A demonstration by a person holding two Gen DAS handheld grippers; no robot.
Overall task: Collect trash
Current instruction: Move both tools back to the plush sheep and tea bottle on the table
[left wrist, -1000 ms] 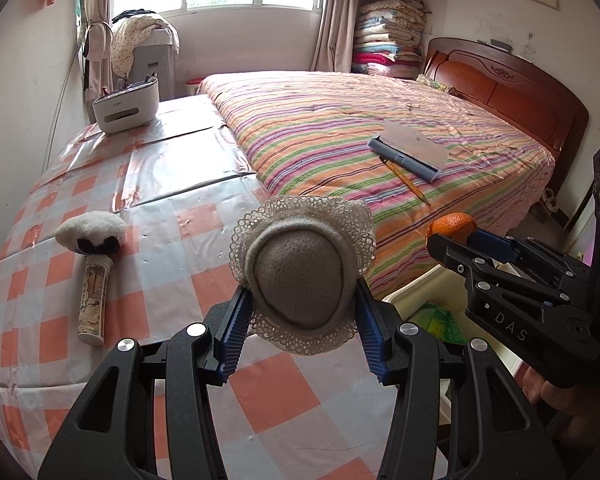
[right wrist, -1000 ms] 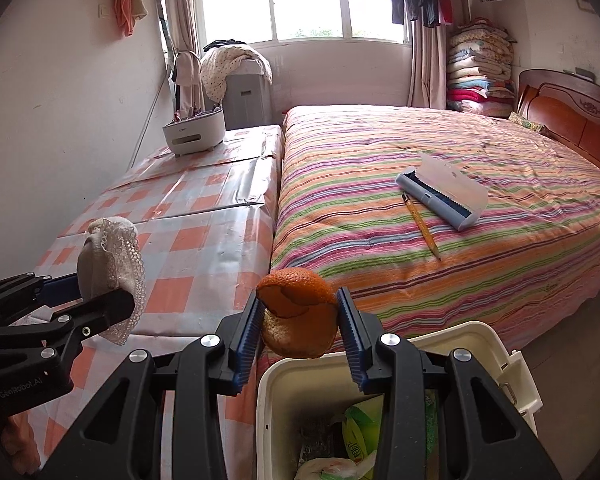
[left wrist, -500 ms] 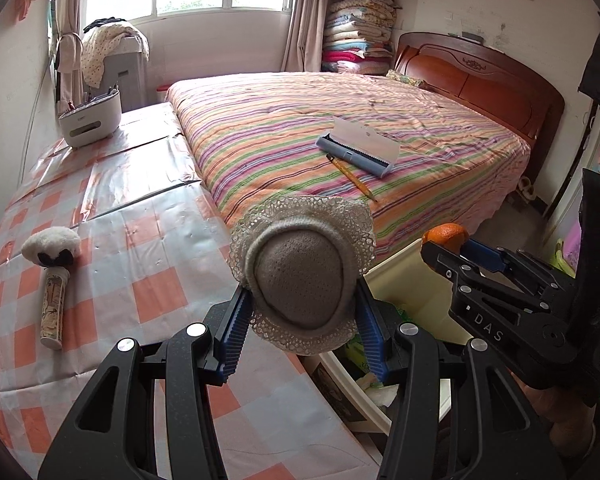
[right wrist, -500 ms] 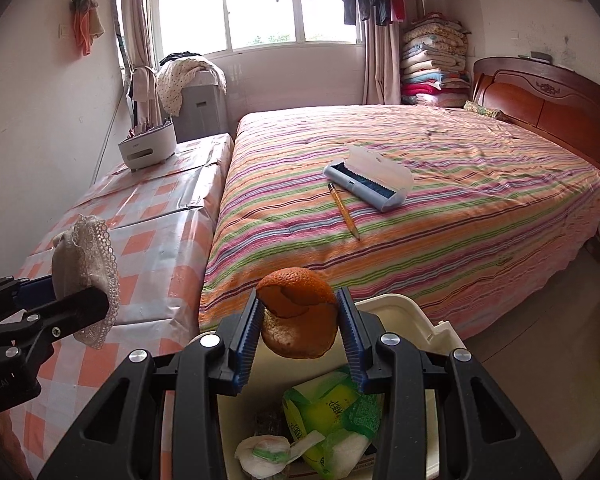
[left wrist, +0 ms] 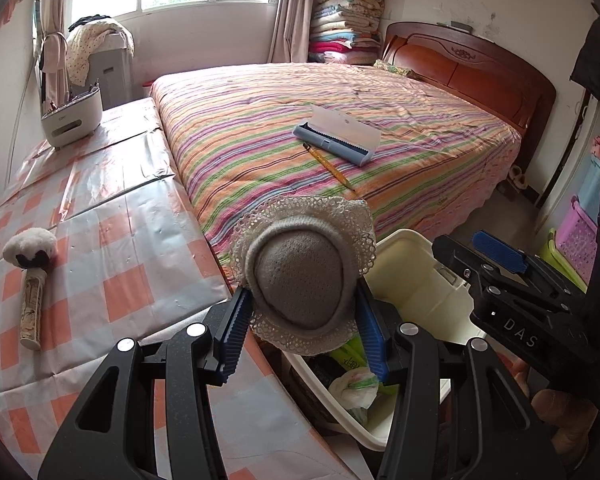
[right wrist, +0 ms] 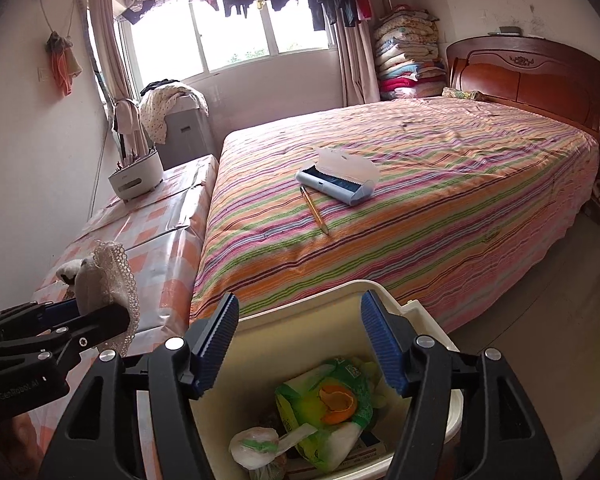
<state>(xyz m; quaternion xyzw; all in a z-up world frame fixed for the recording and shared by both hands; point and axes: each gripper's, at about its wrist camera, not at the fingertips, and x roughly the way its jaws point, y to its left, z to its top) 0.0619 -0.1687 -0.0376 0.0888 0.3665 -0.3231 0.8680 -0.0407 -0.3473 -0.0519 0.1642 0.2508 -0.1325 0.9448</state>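
My left gripper [left wrist: 302, 322] is shut on a grey pad with a lace rim [left wrist: 300, 276], held over the near edge of the cream trash bin [left wrist: 416, 264]. From the right wrist view that lace pad [right wrist: 108, 280] and the left gripper [right wrist: 100, 320] show at the left. My right gripper [right wrist: 300, 340] hangs over the bin [right wrist: 312, 300] with its jaws opening and nothing between them. The orange peel [right wrist: 336, 400] lies in the bin on a green wrapper [right wrist: 320, 412]. In the left wrist view the right gripper [left wrist: 484, 256] shows at the right, empty.
A striped bed [right wrist: 400, 200] carries a blue lint roller case [right wrist: 336, 178] and a pencil [right wrist: 314, 210]. The checked table [left wrist: 100, 240] holds a fluffy-headed stick [left wrist: 30, 280] and a white holder [left wrist: 72, 116]. Coloured baskets [left wrist: 576, 236] stand at the right.
The right gripper's jaws opened and the orange peel dropped into the bin. Both grippers moved from the table edge to over the bin, the left still holding the lace pad.
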